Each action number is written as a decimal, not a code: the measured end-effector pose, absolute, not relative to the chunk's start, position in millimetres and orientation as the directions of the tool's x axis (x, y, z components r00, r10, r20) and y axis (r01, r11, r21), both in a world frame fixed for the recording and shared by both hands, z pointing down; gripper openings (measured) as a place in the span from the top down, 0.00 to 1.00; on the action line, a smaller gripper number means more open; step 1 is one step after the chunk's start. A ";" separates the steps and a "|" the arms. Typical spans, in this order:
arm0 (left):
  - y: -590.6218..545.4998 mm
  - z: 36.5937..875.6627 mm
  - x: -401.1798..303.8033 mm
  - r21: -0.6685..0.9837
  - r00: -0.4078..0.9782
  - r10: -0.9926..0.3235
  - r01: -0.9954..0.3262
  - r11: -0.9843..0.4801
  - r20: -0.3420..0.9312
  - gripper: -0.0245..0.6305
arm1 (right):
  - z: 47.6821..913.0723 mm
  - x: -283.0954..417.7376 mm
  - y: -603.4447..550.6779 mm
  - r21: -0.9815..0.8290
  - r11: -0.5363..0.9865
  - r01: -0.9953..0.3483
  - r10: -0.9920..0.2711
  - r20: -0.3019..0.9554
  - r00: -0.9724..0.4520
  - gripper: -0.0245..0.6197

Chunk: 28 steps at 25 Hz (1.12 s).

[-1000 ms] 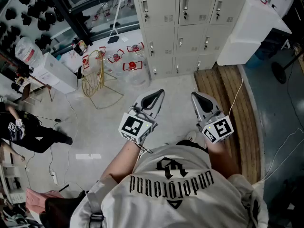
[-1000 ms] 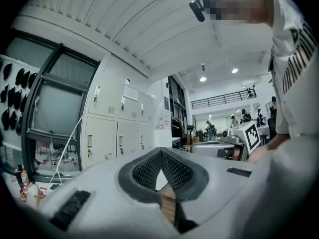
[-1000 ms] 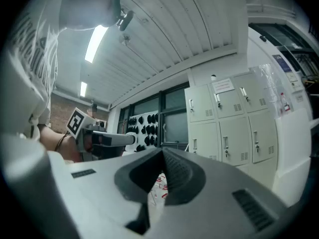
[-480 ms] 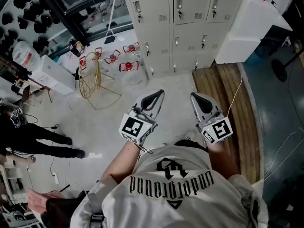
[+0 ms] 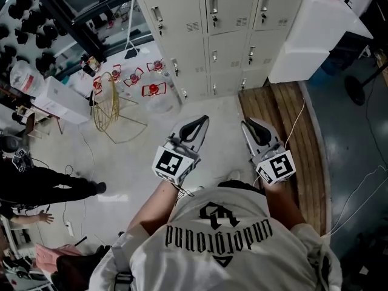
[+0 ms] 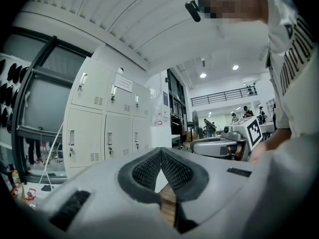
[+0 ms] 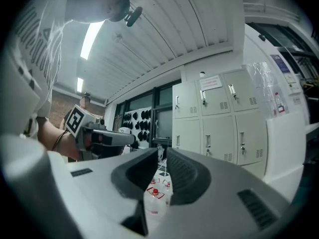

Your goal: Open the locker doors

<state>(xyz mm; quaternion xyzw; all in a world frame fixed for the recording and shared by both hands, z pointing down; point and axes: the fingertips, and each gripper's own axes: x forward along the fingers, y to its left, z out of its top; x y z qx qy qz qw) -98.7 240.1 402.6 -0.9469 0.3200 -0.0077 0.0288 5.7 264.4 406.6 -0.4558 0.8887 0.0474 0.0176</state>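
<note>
Both well short of lockers point(image 5: 212, 35): left claw point(image 5: 204, 120) shut, right claw point(image 5: 247, 123) opening.

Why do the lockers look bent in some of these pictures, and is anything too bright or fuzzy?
Left gripper view: the wide-angle lens bows the lockers and darkens the corners; ceiling lamps glare. Right gripper view: same bowing, strip light blown out white. Head view: evenly lit, sharp, lockers lean from the steep downward angle.
</note>
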 end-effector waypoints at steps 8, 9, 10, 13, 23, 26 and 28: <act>210.2 407.6 -18.5 -0.045 0.814 -0.581 -0.581 -0.813 -0.005 0.95 | 404.8 77.8 238.3 0.049 0.584 -0.811 -0.808 -0.063 -0.586 0.71; 207.5 408.1 -9.6 -0.044 0.816 -0.578 -0.578 -0.815 -0.006 0.95 | 405.5 85.2 236.9 0.050 0.585 -0.809 -0.807 -0.060 -0.588 0.70; 204.9 408.6 -1.0 -0.043 0.818 -0.576 -0.575 -0.817 -0.007 0.95 | 406.7 92.3 235.7 0.051 0.586 -0.808 -0.806 -0.057 -0.589 0.69; 198.9 409.5 21.6 -0.047 0.824 -0.567 -0.566 -0.823 -0.005 0.95 | 410.3 111.5 231.5 0.043 0.584 -0.811 -0.809 -0.050 -0.585 0.67; 161.3 413.5 55.1 -0.054 0.839 -0.543 -0.542 -0.838 0.008 0.95 | 418.3 144.8 196.3 0.013 0.553 -0.833 -0.832 -0.048 -0.553 0.64; 142.7 414.8 59.6 -0.053 0.847 -0.532 -0.531 -0.846 0.005 0.95 | 419.4 147.4 179.4 0.015 0.543 -0.840 -0.839 -0.045 -0.543 0.64; 128.1 414.2 61.4 -0.052 0.853 -0.522 -0.521 -0.852 0.001 0.95 | 417.9 148.1 165.3 0.013 0.535 -0.845 -0.844 -0.044 -0.535 0.64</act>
